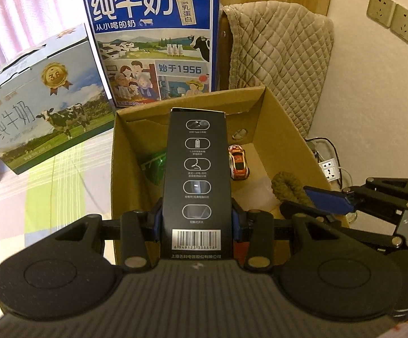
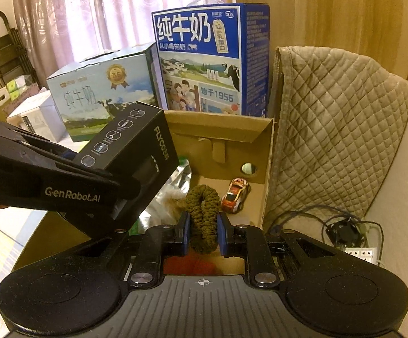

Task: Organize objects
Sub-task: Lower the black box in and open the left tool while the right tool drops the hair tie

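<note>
Black box [image 1: 197, 180] — a tall, narrow carton, matte, with a column of five pale rounded icons down one face, a white barcode near its base and a line of Chinese print below that — is clamped between the blue pads of the left gripper [image 1: 196, 221] and held over the open cardboard box [image 1: 282, 138]. From the right wrist view the carton's side reads "FLYCO" [image 2: 163, 143], and the left gripper's arm carries "GenRobot.AI" in white. The right gripper [image 2: 204, 232] is closed on a rope loop [image 2: 203, 214], an olive-brown braided coil held over the near part of the same cardboard box. Inside that box lie a toy car [image 1: 239, 162] in orange, red and white, near the far right corner, and something green [image 1: 154, 167] on the left, partly hidden behind the carton. Behind the cardboard box stands a blue milk carton [image 1: 153, 36] printed with large Chinese characters, "3.2" on a tag and "1956" — beside it a pale milk carton [image 1: 43, 112] showing a cow in a meadow and a gold "3.6" medal. A quilted beige cover [image 1: 282, 56] is draped to the right, with wall sockets [image 1: 392, 17] beyond.
</note>
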The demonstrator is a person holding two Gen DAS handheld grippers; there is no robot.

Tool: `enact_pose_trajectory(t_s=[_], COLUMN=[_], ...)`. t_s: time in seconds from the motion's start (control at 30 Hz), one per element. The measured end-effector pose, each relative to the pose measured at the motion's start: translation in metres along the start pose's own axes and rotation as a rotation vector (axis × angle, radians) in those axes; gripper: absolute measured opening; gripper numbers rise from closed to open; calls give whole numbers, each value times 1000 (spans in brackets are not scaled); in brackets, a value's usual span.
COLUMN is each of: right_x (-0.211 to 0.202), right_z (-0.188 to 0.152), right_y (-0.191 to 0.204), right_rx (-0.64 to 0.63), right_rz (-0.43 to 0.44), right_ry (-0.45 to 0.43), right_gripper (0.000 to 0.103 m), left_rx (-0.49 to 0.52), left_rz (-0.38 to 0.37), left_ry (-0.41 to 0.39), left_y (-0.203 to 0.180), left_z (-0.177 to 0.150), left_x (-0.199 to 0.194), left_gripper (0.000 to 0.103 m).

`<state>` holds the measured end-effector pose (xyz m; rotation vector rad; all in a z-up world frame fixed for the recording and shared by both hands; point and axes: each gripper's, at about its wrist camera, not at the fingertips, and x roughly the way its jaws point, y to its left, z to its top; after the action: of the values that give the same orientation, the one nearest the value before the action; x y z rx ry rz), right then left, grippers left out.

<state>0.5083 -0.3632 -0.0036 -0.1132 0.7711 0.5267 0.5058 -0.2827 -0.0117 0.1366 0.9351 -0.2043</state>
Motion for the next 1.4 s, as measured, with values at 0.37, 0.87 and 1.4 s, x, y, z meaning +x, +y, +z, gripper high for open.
enact_pose_trajectory(t_s=[0.37, 0.87, 1.4], right_x=[16, 30, 22], right_z=[13, 20, 12], right_y=[-11, -16, -9], right_rx=[15, 41, -11], right_rz=[5, 14, 17], right_ry=[2, 13, -6], right_gripper=[16, 17, 54], left_rx=[-23, -31, -22], left_rz=[7, 15, 8], left_ry=[11, -11, -3], left_y=[8, 24, 27], left_z=[17, 19, 8], left_x=[27, 30, 23], left_gripper=[40, 70, 77])
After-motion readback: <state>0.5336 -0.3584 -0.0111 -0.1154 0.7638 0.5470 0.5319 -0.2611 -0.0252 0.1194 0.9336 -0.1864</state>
